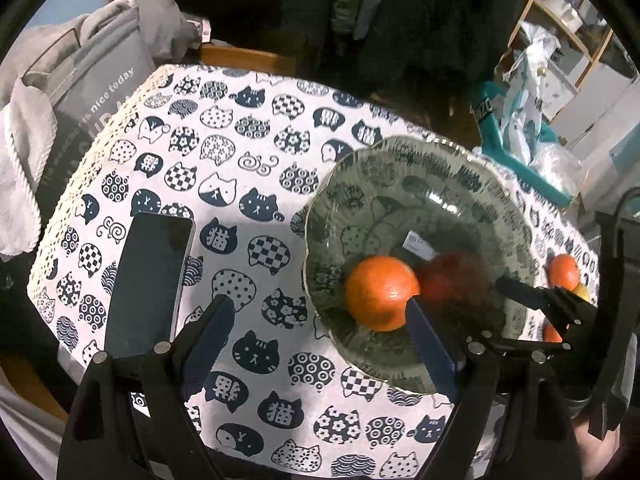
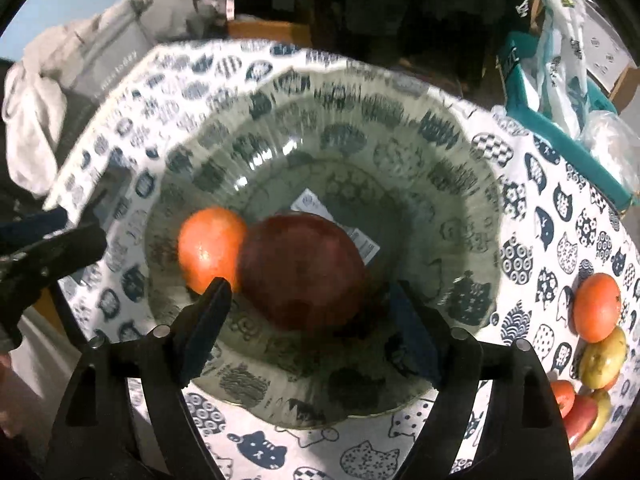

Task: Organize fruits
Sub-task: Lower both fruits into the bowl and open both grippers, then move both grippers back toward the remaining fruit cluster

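A glass bowl [image 1: 460,168] stands on the cat-print tablecloth; it also shows in the right wrist view [image 2: 400,120]. An orange [image 1: 380,296] lies in it, also seen from the right wrist [image 2: 208,252]. A dark red apple [image 2: 300,272] lies beside the orange, blurred in the left wrist view [image 1: 452,276]. My right gripper [image 2: 308,304] is open over the bowl, its fingers either side of the apple and apart from it. My left gripper [image 1: 320,312] is open and empty at the bowl's left rim. More fruit [image 2: 596,308] lies on the cloth to the right.
A dark phone [image 1: 152,280] lies on the cloth left of the bowl. A grey bag with towels [image 1: 80,92] sits at the table's far left. A teal crate with plastic bags [image 2: 560,92] stands at the right. The table edge runs close in front.
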`<control>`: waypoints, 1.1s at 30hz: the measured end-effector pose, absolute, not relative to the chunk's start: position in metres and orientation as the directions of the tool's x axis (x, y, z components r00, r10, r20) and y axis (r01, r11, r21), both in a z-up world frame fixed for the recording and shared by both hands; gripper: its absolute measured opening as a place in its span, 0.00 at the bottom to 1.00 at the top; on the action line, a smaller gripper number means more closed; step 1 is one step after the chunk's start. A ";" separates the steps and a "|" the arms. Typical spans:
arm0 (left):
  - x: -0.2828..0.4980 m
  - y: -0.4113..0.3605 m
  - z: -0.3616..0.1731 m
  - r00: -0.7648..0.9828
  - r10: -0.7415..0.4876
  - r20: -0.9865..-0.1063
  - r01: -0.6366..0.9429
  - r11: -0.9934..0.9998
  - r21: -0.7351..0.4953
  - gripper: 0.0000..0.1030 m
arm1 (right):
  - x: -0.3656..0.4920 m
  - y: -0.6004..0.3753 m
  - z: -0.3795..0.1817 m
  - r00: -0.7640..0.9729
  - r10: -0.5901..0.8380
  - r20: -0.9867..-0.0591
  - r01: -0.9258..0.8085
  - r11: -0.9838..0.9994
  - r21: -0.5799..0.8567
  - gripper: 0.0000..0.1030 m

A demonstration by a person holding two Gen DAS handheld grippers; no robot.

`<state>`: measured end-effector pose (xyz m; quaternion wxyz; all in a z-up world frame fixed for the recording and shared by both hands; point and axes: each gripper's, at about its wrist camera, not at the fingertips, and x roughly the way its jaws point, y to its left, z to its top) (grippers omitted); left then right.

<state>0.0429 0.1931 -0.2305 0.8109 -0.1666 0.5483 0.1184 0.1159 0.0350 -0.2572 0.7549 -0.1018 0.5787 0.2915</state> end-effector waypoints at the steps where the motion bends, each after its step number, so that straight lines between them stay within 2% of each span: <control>1: 0.042 0.193 -0.227 0.379 0.010 -0.925 -0.375 0.916 -0.143 0.86 | 0.118 0.031 -0.251 0.163 0.343 -0.925 -0.550 0.810 0.204 0.80; 7: 0.039 0.188 -0.204 0.434 0.043 -0.900 -0.362 0.923 -0.130 0.86 | 0.121 0.013 -0.219 0.243 0.369 -0.897 -0.520 0.830 0.200 0.80; 20: 0.038 0.153 -0.157 0.534 0.003 -0.845 -0.271 0.948 -0.167 0.86 | 0.104 -0.042 -0.124 0.477 0.362 -0.801 -0.462 0.878 0.122 0.80; 33: 0.032 0.096 -0.107 0.618 -0.063 -0.784 -0.136 0.973 -0.186 0.86 | 0.069 -0.116 -0.069 0.602 0.327 -0.729 -0.416 0.907 0.063 0.80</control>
